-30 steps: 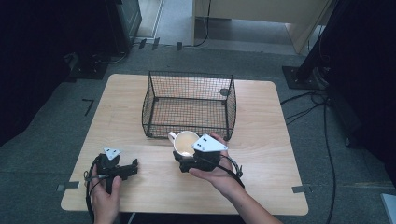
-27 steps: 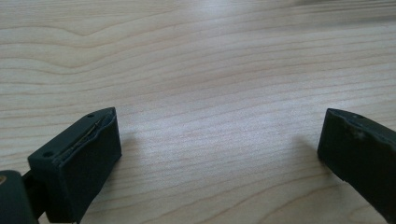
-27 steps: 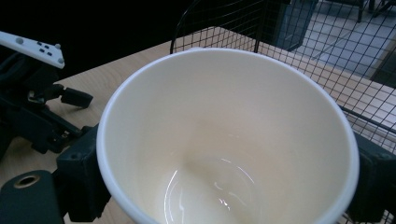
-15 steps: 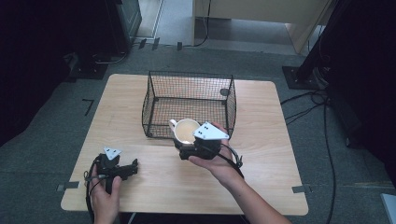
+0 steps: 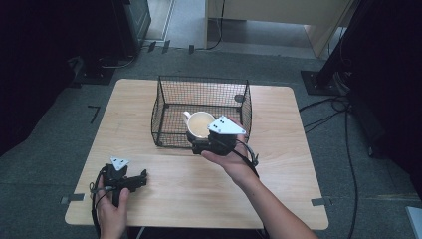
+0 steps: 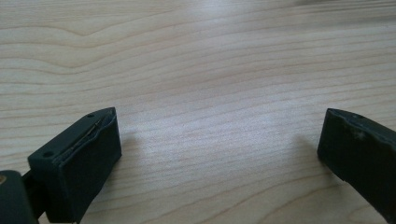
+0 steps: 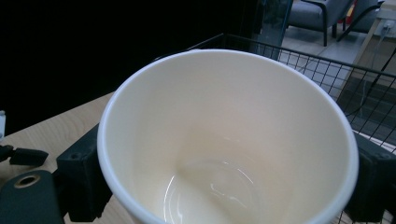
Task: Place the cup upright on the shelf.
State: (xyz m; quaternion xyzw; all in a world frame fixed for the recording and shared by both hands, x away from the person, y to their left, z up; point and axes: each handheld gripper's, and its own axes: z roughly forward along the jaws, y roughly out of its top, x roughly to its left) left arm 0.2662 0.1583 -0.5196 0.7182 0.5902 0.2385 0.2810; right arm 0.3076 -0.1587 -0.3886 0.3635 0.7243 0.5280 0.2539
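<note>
I see my right gripper (image 5: 206, 144) with fingers clamped on the cream mug (image 5: 199, 124), held over the near edge of the wire basket (image 5: 169, 107), mid desk (image 5: 298, 164). Mug outside hidden in the right gripper view. Left gripper (image 5: 142, 177) near left, fingers (image 6: 79, 163) wide apart, resting on bare wood.

On the wooden tabletop (image 5: 278, 164) the right tool (image 5: 201, 146) holds a cream mug (image 5: 199, 124) over the near edge of a black wire basket (image 5: 169, 107) — the left tool (image 5: 138, 178) sits low near the front-left corner, well apart.
</note>
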